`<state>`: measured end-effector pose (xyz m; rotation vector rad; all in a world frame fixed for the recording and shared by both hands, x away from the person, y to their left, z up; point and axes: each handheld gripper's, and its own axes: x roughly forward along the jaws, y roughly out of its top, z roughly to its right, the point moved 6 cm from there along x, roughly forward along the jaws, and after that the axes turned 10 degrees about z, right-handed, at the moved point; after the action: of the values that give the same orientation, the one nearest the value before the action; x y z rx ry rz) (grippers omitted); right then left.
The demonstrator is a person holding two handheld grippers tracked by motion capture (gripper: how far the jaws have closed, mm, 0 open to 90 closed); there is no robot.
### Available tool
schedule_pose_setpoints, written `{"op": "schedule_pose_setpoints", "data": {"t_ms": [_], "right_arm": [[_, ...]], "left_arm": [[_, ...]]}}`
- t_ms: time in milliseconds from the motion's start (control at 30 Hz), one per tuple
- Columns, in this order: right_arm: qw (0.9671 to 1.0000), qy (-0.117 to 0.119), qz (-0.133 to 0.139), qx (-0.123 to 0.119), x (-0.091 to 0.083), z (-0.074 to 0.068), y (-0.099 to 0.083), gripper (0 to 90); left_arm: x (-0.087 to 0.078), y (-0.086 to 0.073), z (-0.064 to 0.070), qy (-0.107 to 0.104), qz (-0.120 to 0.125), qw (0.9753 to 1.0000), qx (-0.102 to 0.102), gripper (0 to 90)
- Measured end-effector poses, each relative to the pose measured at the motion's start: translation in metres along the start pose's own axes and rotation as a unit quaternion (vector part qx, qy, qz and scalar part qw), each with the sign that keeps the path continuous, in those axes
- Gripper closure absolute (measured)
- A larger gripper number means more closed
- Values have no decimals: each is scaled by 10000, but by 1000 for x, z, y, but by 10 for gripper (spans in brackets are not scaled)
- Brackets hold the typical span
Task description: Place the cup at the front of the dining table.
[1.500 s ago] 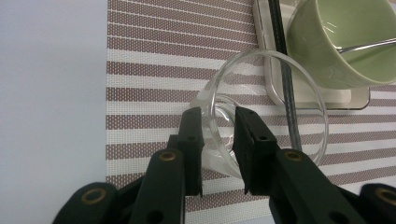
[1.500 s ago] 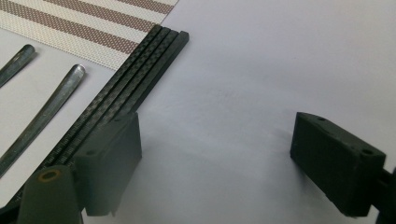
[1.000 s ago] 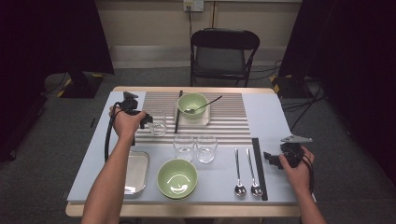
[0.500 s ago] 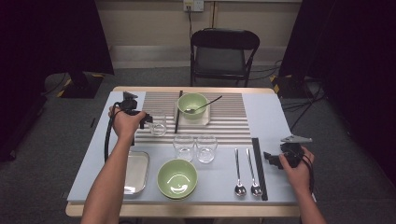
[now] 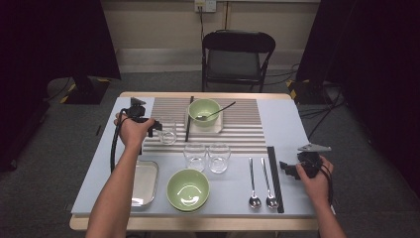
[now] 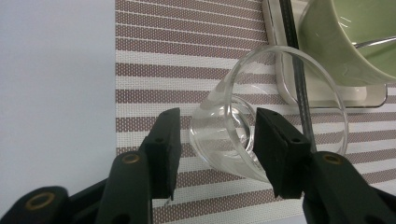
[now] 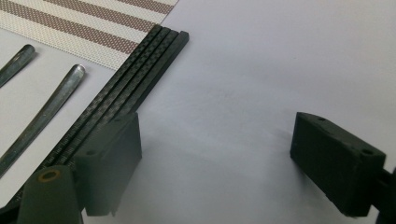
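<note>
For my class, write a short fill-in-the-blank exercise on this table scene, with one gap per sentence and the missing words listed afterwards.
1. The left gripper has its jaws on either side of a clear ____ lying on the striped placemat.
2. The right gripper hangs with its jaws ____ above the bare table.
3. Beside the black chopsticks lie ____ metal spoons.
4. The green bowl on the placemat holds a ____.

Missing words: glass; open; two; spoon
</note>
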<state>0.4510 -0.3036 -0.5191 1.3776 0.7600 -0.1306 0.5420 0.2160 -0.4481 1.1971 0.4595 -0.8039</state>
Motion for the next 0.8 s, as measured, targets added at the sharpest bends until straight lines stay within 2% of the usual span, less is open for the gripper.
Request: {"op": "schedule_pose_setpoints", "data": {"t_ms": [600, 767, 800], "right_arm": [[10000, 1, 1, -6, 0, 0, 0, 152], [10000, 8, 0, -10, 0, 0, 0, 152], [10000, 7, 0, -8, 0, 0, 0, 152]], "left_arm": [[3, -1, -2, -35, -82, 9999, 79, 417], [3, -2, -2, 32, -73, 9999, 124, 382], [4, -2, -1, -39, -89, 9999, 85, 381]]}}
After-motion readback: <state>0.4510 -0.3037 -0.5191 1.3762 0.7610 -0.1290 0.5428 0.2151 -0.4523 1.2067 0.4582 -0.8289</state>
